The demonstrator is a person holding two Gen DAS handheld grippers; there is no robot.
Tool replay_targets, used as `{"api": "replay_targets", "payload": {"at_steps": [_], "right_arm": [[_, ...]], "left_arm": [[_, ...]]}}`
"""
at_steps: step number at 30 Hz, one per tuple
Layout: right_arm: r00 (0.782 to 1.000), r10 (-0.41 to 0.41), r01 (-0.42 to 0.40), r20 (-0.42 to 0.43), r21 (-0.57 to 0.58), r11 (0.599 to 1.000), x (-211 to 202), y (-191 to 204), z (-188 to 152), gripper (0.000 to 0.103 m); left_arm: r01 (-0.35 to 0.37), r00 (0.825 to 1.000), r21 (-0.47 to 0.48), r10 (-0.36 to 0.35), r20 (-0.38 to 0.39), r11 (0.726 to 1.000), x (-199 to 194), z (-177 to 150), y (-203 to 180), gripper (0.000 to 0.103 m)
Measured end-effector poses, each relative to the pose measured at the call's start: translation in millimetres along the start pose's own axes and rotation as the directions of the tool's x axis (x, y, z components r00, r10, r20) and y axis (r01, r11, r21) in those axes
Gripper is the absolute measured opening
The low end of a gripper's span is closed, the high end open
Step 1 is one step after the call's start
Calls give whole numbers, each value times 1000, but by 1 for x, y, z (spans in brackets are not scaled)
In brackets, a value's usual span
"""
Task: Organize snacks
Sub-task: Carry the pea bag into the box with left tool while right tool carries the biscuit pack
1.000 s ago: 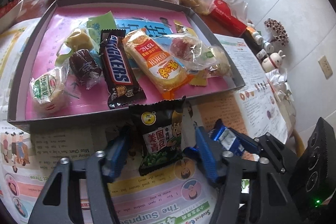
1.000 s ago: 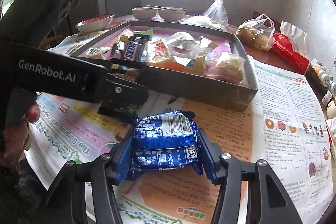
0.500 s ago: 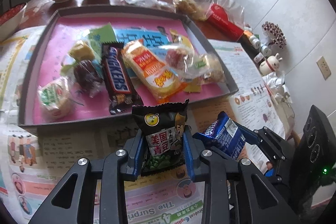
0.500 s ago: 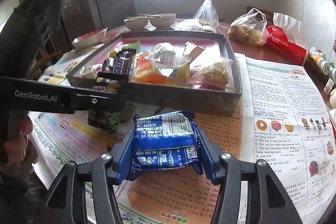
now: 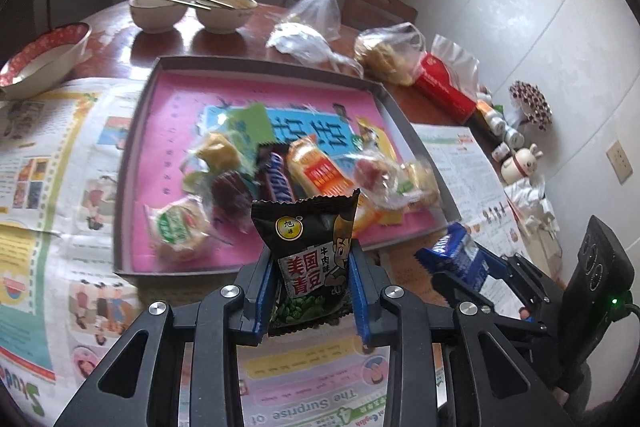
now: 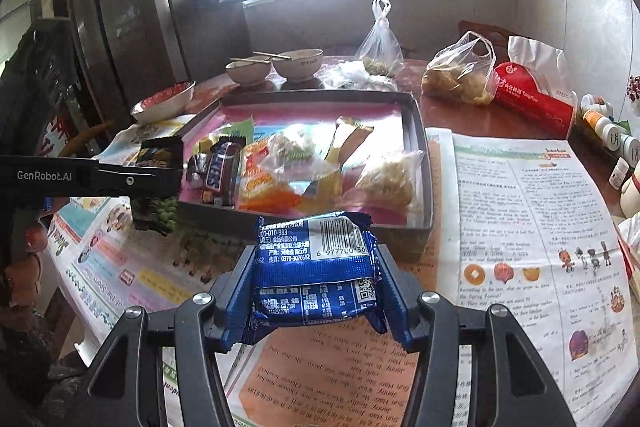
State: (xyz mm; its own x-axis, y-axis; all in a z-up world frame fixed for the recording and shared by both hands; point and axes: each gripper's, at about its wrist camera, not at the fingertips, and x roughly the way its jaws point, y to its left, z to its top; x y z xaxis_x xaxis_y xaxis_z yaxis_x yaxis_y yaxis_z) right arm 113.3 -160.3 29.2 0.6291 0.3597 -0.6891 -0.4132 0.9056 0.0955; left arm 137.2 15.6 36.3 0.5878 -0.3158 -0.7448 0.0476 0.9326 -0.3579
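My left gripper (image 5: 310,287) is shut on a black green-pea snack packet (image 5: 308,251) and holds it above the newspaper, just in front of the tray. My right gripper (image 6: 316,291) is shut on a blue snack packet (image 6: 316,267), also lifted in front of the tray; it shows at the right in the left wrist view (image 5: 456,255). The grey tray (image 5: 132,155) with a pink liner holds several snacks, among them a Snickers bar (image 5: 276,179), an orange packet (image 5: 316,171) and a round green-labelled cake (image 5: 180,223).
Newspapers (image 6: 520,211) cover the table around the tray. Two bowls with chopsticks (image 5: 192,7), a red-rimmed bowl (image 5: 36,55), plastic bags (image 5: 320,27), a red packet (image 5: 444,87) and small bottles and figurines (image 5: 508,143) stand behind and to the right.
My left gripper closed on the black pea packet and lifted it off the newspaper. My right gripper rose with the blue packet. Both views now look at the tray from higher up.
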Motion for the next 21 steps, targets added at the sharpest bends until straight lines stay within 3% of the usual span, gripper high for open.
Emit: {"api": "replay_targets", "payload": {"at_steps": [21], "right_arm": [[1000, -15, 15, 10, 18, 1000, 12, -11, 32, 57]], "left_arm": [[-28, 1000, -18, 28, 0, 999, 9, 24, 10, 33]]}}
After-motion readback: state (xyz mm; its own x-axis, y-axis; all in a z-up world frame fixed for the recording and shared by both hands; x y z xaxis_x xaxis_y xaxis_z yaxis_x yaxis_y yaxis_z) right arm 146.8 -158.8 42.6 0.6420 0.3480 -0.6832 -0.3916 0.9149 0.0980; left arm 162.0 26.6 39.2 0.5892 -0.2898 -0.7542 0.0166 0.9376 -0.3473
